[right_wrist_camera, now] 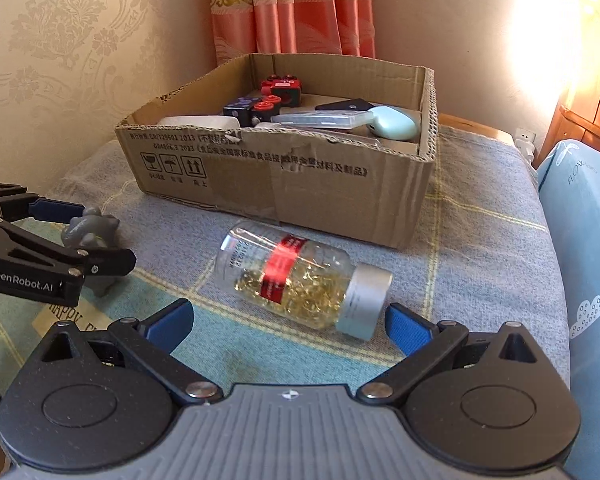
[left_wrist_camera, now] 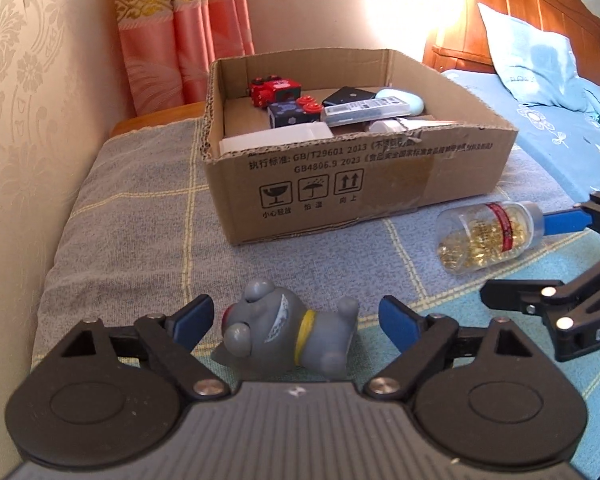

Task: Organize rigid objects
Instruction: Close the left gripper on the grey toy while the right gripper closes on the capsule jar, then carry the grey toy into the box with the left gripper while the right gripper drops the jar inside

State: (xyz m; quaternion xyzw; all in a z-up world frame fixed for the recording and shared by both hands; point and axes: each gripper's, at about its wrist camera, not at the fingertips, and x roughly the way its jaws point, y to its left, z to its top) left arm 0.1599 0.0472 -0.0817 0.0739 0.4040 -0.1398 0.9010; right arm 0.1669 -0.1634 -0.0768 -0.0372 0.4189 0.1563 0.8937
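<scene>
A grey toy dog [left_wrist_camera: 292, 334] with a yellow collar lies on its side on the checked cloth. My left gripper [left_wrist_camera: 296, 320] is open, its blue pads on either side of the dog without touching it. A clear bottle of golden capsules [right_wrist_camera: 300, 278] with a red label and silver cap lies on its side. My right gripper [right_wrist_camera: 290, 326] is open just in front of the bottle, cap end near its right pad. The bottle [left_wrist_camera: 492, 236] and right gripper [left_wrist_camera: 540, 256] also show in the left wrist view; the dog [right_wrist_camera: 90, 232] shows in the right wrist view.
An open cardboard box [left_wrist_camera: 356, 184] stands behind both objects, holding red and dark blue toy blocks [left_wrist_camera: 276, 90], a remote [left_wrist_camera: 364, 110], a pale green case [right_wrist_camera: 394, 122] and white items. A wall is on the left, pink curtains behind, a bed with blue bedding [left_wrist_camera: 560, 128] on the right.
</scene>
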